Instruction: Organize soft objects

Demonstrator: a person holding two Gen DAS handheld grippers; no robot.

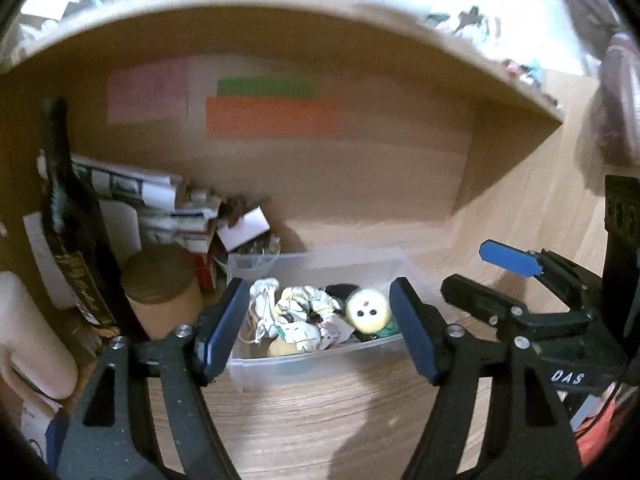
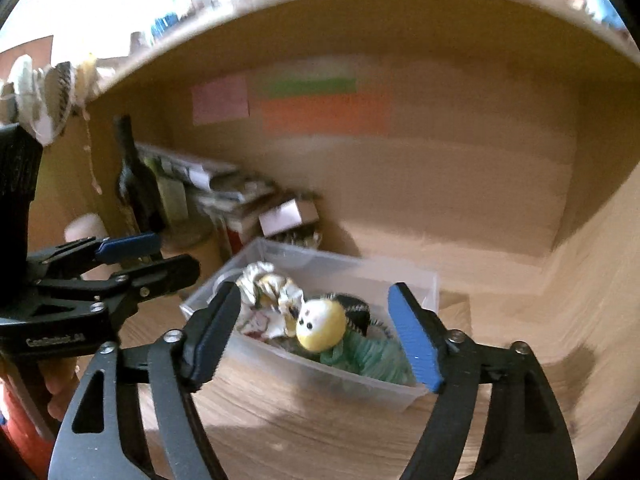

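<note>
Clear plastic bin [image 1: 316,364] on wood-grain worktop [image 1: 312,420]: crumpled cloth [image 1: 304,320], round yellow plush toy [image 2: 320,326] inside. Left claw [image 1: 320,330], right claw [image 2: 316,336] wide, empty.

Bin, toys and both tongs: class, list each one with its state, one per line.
Bin: lidless, upright on the desk, holding soft things.
Yellow ball toy: in the bin, on top, face showing.
Scrunchie: in the bin, crumpled.
Green toy: in the bin, beside the ball.
Bottle: upright.
Left tongs: open, empty.
Right tongs: open, empty.
</note>
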